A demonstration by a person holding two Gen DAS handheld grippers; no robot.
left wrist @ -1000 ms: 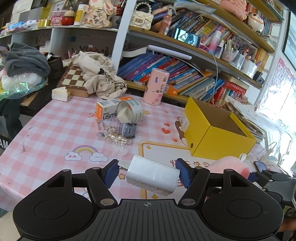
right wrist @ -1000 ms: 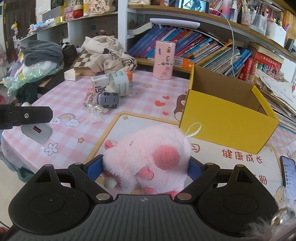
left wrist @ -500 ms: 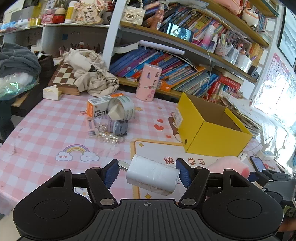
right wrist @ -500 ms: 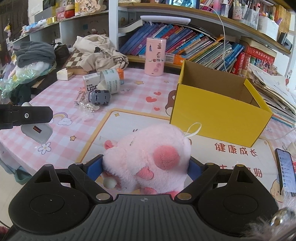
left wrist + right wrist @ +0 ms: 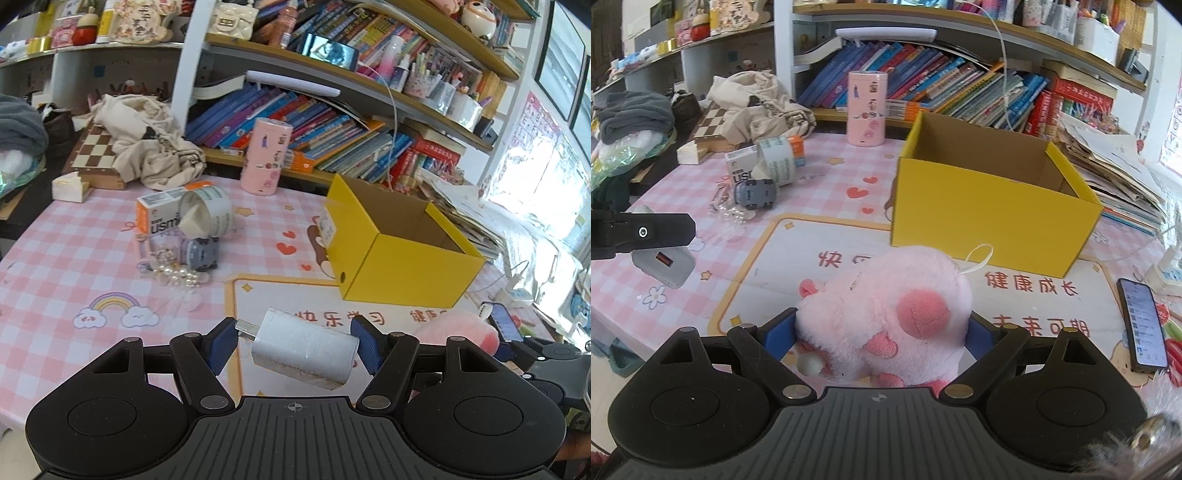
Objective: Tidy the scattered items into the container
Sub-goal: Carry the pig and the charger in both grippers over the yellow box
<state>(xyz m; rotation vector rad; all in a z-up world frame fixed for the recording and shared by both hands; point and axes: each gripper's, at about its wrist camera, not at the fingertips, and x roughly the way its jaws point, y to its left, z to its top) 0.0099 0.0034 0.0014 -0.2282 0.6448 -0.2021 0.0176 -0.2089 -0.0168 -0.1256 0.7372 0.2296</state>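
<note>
Pinching: left tongs (image 5: 293, 341), one white charger (image 5: 304, 349); right tongs (image 5: 881, 332), one pink plush toy (image 5: 886, 314). On tabletop (image 5: 820, 177): one open yellow box (image 5: 990, 206), one phone (image 5: 1143, 323).

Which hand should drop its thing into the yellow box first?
Probably the right. Its gripper holds the pink plush toy straight in front of the yellow box. The left gripper, holding the white charger, sits further left of it.

White charger (image 5: 304, 349) between fingers (image 5: 221, 345), yellow box (image 5: 402, 254) beyond
</note>
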